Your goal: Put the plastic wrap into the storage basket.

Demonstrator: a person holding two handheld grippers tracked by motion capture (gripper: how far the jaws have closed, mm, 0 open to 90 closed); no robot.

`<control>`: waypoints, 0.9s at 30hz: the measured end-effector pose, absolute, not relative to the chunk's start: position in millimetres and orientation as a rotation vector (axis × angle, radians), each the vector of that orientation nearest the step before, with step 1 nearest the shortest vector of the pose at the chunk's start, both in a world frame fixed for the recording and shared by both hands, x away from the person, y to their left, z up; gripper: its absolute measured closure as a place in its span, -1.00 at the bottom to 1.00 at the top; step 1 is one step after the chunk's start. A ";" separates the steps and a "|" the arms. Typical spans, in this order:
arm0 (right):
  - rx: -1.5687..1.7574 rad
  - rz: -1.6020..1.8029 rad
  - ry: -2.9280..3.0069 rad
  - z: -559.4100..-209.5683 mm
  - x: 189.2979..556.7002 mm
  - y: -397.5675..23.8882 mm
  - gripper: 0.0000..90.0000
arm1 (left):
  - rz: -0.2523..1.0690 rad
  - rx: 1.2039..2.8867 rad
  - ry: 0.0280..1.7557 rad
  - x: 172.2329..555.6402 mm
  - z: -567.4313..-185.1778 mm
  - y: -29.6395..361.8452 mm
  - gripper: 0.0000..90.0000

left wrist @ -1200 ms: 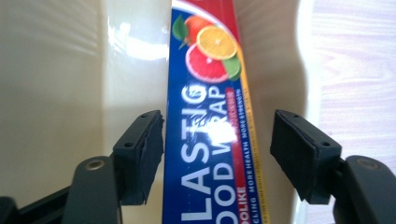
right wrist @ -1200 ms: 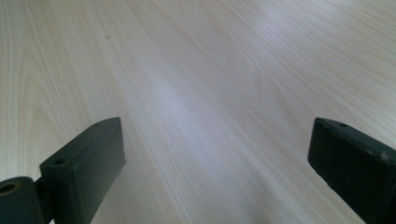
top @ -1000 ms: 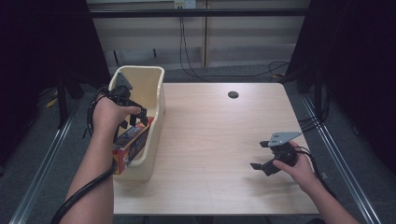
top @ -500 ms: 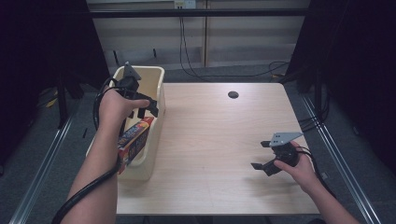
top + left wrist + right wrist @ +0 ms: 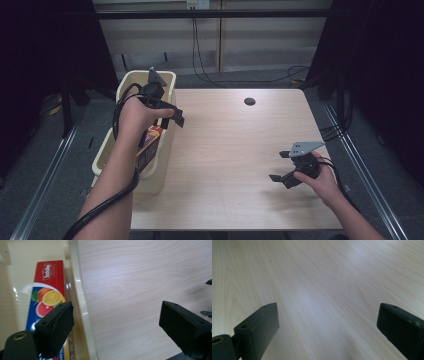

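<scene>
A red box printed with orange and grapefruit slices (image 5: 150,145) leans inside the cream plastic bin (image 5: 109,150) at the table's left edge. In the left gripper view the box (image 5: 48,290) lies just past the bin's rim (image 5: 80,297). My left gripper (image 5: 172,119) hovers above that rim on the table side. Its jaws have just been opening and stand wide in its own view (image 5: 120,325), with nothing between them. My right gripper (image 5: 280,166) rests low over the wooden table (image 5: 225,145) at the front right, open and holding nothing (image 5: 329,327).
A small dark round hole (image 5: 249,101) sits near the table's far edge. Cables run along the floor behind the table (image 5: 210,75). Metal rails flank both sides of the table.
My left gripper let go of the box, which now lies in the bin, and rose up and to the right over the rim. The right hand stayed still.
</scene>
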State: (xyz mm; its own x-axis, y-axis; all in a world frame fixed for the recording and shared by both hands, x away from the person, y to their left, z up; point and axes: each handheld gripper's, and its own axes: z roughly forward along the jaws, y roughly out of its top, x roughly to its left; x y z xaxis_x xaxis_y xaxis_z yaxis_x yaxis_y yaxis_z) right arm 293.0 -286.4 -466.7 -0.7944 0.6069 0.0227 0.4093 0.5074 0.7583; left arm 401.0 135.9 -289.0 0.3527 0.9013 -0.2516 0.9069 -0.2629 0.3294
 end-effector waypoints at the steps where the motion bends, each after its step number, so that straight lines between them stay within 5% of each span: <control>1: 0.863 1.160 2.504 -466.5 292.9 -286.4 -0.92 | -0.020 2.210 1.577 400.2 -290.1 133.5 -0.73; 27: 0.856 1.161 2.505 -466.5 292.7 -285.1 -0.92 | -0.095 2.289 1.370 390.7 -314.7 89.6 -0.78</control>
State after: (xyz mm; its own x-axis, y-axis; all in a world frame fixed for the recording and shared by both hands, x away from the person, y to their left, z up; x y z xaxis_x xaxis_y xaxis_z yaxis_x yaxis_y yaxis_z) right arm 292.7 -285.1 -466.5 -0.7959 0.6051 0.0190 0.4057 0.5098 0.7586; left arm 390.7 89.6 -314.7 0.4997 0.8157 -0.2913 0.8482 -0.3926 0.3556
